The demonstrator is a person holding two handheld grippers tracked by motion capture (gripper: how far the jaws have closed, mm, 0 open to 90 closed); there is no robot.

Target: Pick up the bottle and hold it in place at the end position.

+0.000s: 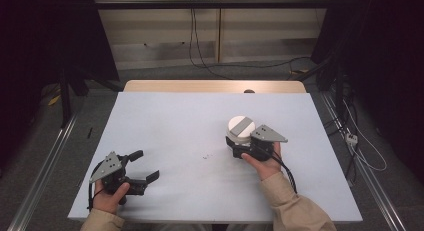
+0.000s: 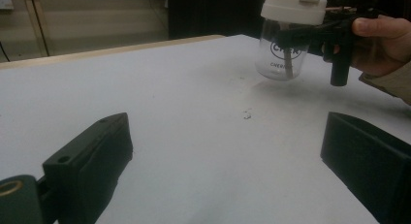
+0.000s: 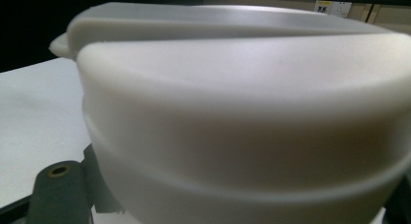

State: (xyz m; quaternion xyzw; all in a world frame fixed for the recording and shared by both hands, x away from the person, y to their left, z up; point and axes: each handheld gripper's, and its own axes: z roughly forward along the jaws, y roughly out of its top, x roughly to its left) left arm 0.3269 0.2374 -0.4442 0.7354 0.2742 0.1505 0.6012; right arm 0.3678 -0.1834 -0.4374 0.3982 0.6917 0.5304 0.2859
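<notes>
A clear jar (image 2: 283, 59) with dark printed lettering and a white lid (image 1: 241, 126) is at the table's centre right. My right gripper (image 1: 240, 143) is shut on it just under the lid, its black jaws on either side of the jar. The jar's base seems to hang slightly above the tabletop, with a shadow under it. In the right gripper view the white lid (image 3: 242, 112) sits close up between the jaws, and one finger (image 3: 58, 192) shows at the lower left. My left gripper (image 1: 146, 164) rests near the front left of the table, open with nothing between its fingers (image 2: 92, 161).
The white tabletop (image 1: 175, 121) has a few small crumbs (image 1: 206, 156) near its middle. A wooden strip (image 1: 215, 86) runs along the far edge. Cables lie on the floor behind and to the right of the table, and metal rails run along both sides.
</notes>
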